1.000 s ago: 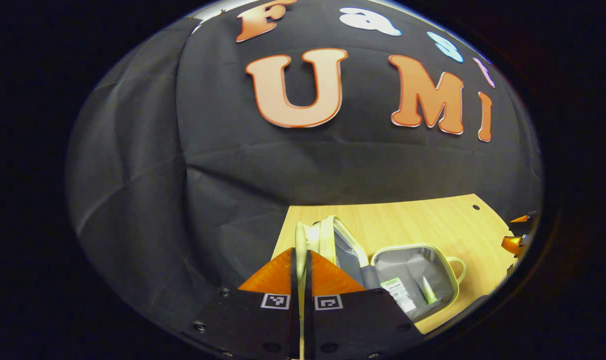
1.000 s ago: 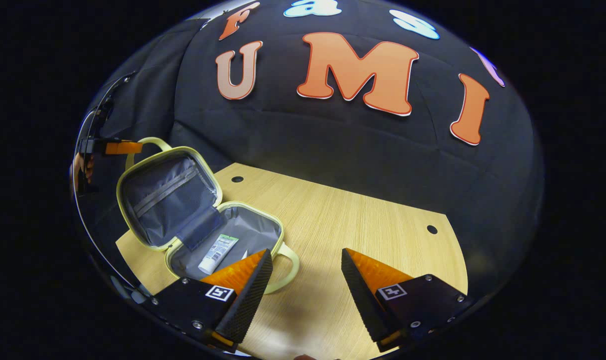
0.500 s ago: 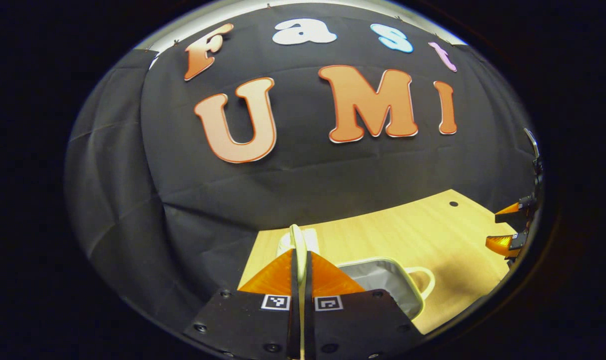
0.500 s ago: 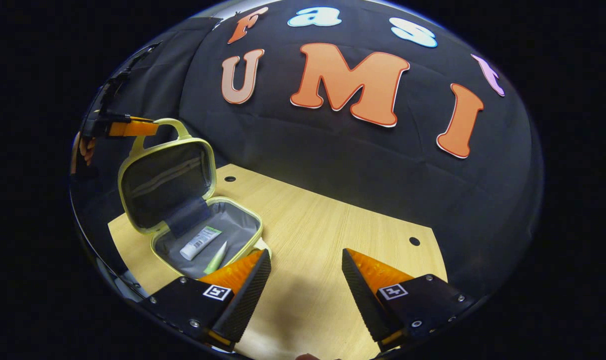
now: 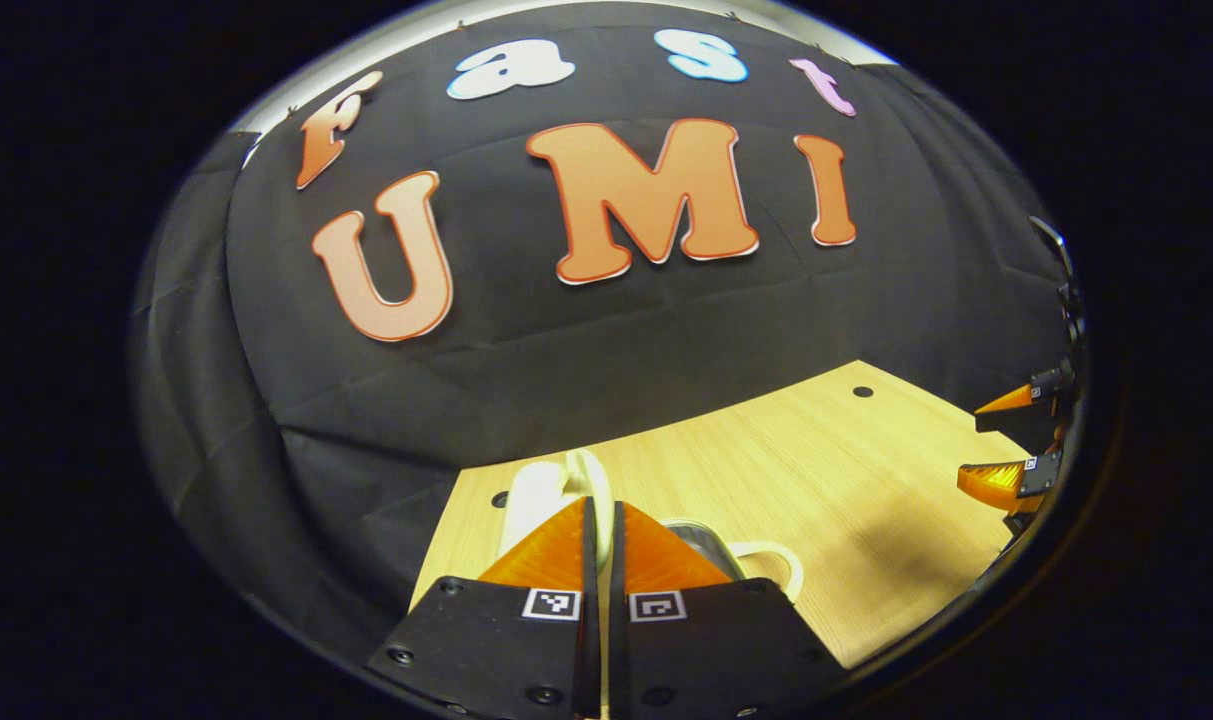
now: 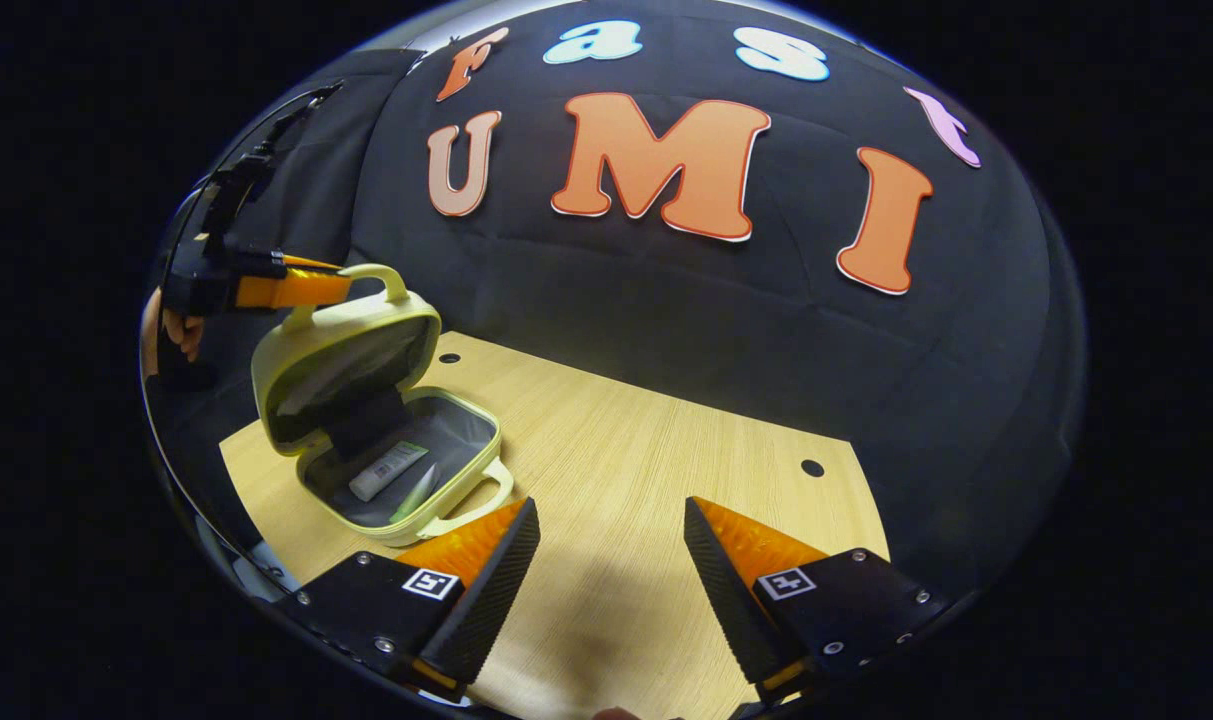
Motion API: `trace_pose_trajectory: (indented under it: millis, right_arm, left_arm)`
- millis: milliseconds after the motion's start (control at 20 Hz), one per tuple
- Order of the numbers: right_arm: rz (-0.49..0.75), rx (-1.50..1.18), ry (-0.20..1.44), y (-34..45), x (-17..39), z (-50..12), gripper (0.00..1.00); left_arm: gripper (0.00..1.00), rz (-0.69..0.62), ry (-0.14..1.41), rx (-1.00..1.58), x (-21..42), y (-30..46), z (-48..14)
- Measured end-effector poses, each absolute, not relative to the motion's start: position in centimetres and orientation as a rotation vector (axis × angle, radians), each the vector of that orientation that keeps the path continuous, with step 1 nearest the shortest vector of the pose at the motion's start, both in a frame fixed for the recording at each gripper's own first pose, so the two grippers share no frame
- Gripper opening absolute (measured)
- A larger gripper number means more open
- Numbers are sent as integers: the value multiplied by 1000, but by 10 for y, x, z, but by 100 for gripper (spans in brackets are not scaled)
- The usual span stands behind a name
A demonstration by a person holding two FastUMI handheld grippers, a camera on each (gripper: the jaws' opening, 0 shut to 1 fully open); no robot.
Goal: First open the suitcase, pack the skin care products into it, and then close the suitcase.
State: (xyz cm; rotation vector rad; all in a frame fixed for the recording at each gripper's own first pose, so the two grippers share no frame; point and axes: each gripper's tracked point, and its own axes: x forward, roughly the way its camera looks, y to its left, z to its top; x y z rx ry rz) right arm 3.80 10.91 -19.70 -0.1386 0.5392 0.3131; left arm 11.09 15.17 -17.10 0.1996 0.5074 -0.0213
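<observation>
Pinching the suitcase lid's handle [image 6: 374, 277] with the left gripper [image 5: 602, 520], lid half down (tubes [image 6: 387, 470] inside); right gripper [image 6: 606, 545] hovering, jaws apart.

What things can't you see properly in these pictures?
- Left gripper view: the left gripper covers most of the suitcase, inside included.
- Right gripper view: the lid overhangs the back of the inside; writing on the white tube is too small.
- Right gripper view: the hand is cut off by the edge.
</observation>
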Motion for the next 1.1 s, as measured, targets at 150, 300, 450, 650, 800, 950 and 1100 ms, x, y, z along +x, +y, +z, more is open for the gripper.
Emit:
trace_pose_trajectory:
  millis: [150,300,450,650,800,950,1100]
  right_arm:
    - [296,-133,533,92,33,-199,93]
    - [282,-118,526,79,32,-197,93]
    - [278,-121,522,68,31,-199,93]
    - [292,-116,512,64,35,-196,93]
    - [300,-122,495,61,40,-191,93]
    - [297,-104,458,62,46,-176,93]
    - [276,-116,394,56,57,-158,93]
  left_arm:
    - [4,-54,535,198,115,118,-190]
    - [3,-69,563,265,116,92,-209]
    - [4,-93,599,276,114,70,-233]
    - [7,-121,654,237,108,42,-259]
    - [9,-141,638,235,106,20,-257]
    - [17,-157,571,284,110,4,-234]
    - [34,-152,529,217,116,-11,-216]
